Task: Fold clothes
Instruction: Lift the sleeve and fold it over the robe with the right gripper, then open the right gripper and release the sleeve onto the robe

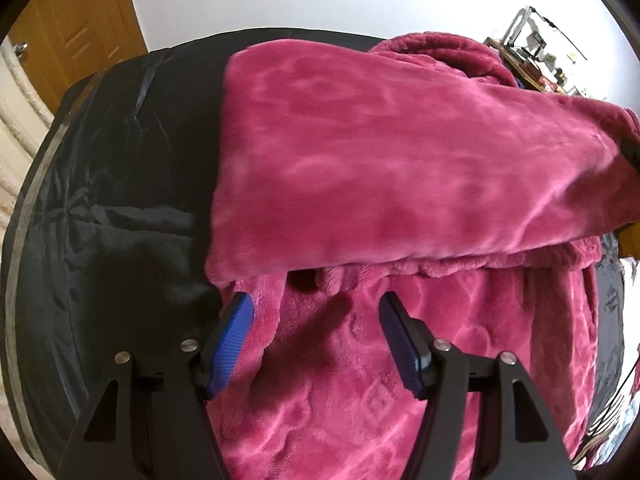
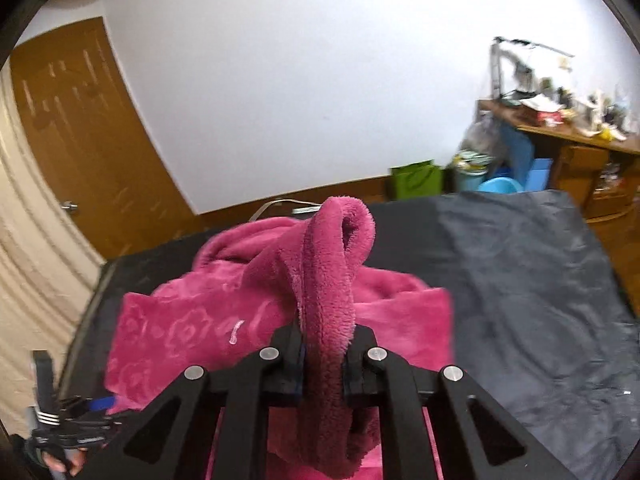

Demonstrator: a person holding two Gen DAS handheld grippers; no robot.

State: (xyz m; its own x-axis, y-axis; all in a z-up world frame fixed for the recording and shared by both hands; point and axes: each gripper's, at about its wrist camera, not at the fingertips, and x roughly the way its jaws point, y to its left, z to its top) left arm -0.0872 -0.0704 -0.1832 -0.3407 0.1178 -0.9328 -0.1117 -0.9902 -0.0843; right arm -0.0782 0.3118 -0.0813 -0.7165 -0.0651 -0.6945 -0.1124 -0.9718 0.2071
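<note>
A magenta fleece garment (image 1: pixel 400 152) with a flower pattern lies on a black cover (image 1: pixel 112 200). One flap is folded over its lower part. My left gripper (image 1: pixel 316 304) hangs open just above the near layer, below the flap's edge, with nothing between its blue pads (image 1: pixel 236 332). In the right wrist view my right gripper (image 2: pixel 326 336) is shut on a bunched strip of the garment (image 2: pixel 328 280). That strip rises in a loop above the jaws, while the rest of the garment (image 2: pixel 192 332) rests on the cover (image 2: pixel 520 280). The left gripper (image 2: pixel 60 420), in a person's hand, shows at the lower left.
A wooden door (image 2: pixel 80 140) stands at the left, beside a white wall. At the far right is a cluttered wooden desk (image 2: pixel 580 136), with a green bag (image 2: pixel 416 180) and blue tubs (image 2: pixel 496 186) on the floor. Bare black cover stretches to the right of the garment.
</note>
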